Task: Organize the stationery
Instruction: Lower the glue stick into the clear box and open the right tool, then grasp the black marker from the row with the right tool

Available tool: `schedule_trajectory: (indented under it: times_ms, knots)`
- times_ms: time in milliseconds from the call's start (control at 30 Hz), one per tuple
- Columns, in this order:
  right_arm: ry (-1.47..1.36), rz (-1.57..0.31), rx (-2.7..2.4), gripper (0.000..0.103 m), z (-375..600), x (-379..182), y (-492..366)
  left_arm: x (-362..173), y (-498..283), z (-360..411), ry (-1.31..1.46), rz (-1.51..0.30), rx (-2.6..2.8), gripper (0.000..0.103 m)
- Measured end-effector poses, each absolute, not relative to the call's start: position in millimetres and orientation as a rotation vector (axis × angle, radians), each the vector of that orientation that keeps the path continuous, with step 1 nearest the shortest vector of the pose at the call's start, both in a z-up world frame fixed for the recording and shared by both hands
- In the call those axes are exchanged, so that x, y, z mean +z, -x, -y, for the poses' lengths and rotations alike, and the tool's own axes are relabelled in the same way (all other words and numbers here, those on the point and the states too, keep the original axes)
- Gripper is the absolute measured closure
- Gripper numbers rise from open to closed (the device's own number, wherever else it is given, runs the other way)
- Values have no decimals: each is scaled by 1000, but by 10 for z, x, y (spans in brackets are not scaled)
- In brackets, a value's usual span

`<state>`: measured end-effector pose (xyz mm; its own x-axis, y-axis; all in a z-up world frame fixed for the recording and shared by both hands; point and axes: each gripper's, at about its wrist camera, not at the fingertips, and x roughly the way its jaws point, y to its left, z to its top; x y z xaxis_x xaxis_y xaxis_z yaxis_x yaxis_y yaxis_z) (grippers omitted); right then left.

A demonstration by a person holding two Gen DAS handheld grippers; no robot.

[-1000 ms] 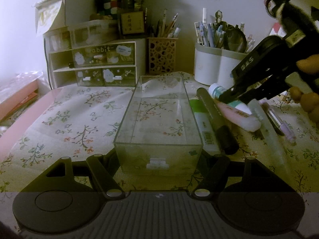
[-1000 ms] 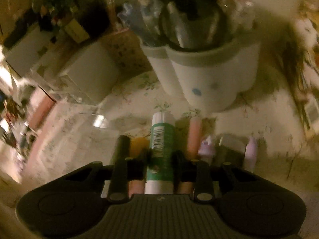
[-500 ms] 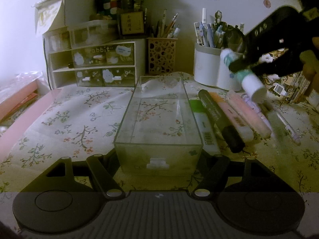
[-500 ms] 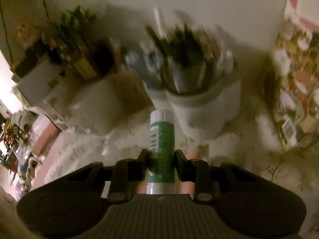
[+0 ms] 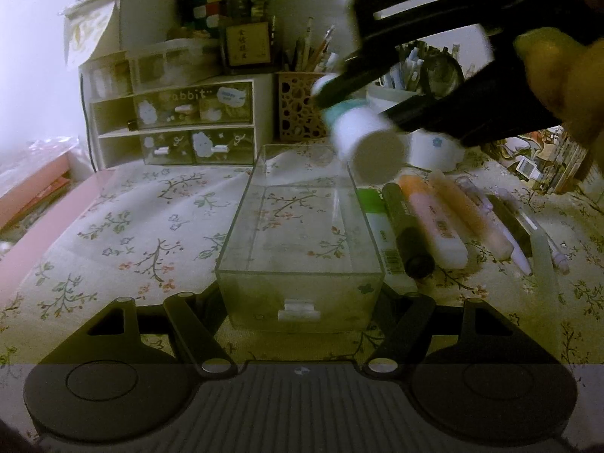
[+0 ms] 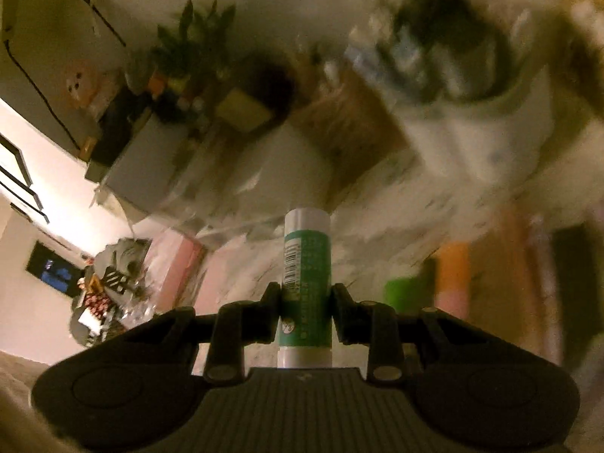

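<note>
Right gripper (image 6: 305, 304): clamped across the middle of the glue stick (image 6: 306, 283), which pokes forward between its fingers; in the left wrist view it sits upper right, the stick's white end just above the tray's far rim, probably lined up for dropping in
Left gripper (image 5: 304, 298): its fingers bracket the near end of the clear tray (image 5: 302, 234) at lower centre, pressed to its sides, likely to steady it while it is filled
Clear tray: empty, long axis running away from the camera, open top ready to take stationery
Waiting items: green box (image 5: 383, 226), black marker (image 5: 407, 234), orange and pink highlighters (image 5: 434, 219) and pens lie side by side right of the tray, within easy reach
Writing: "abbit" on the drawer unit (image 5: 188, 124) at upper left; a barcode and blurred print on the glue stick; gold characters on the dark plaque (image 5: 247, 43), unreadable
</note>
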<state>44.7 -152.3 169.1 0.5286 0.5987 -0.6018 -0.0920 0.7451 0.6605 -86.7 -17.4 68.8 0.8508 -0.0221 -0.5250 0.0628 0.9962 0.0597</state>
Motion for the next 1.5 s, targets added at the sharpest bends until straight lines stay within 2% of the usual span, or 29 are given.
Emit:
schedule_trajectory:
  times_ms: [467,867,1167,1267,1300,1500]
  knots:
    - [-550,-1186,498,76,1063,1338,-640,680,881,151,-69,-548,-62,30]
    - [-561,-964,358,77,1988,1569,-363,684,884,162,-65,-546,-61,30]
    - [-531,-971,445,76,1849,1532,-266,688,884,151,-67,-546,-61,30]
    - [-391,-1019,393,76,1615,1493,-359,689,886,147,-68,-547,-61,30]
    - [-340,-1036,351,79,1564,1472,-379,689,887,145,-68,-546,-62,30]
    - [-258,-1065,326,80,1480,1380,-400,692,885,153,-67,-546,-61,30]
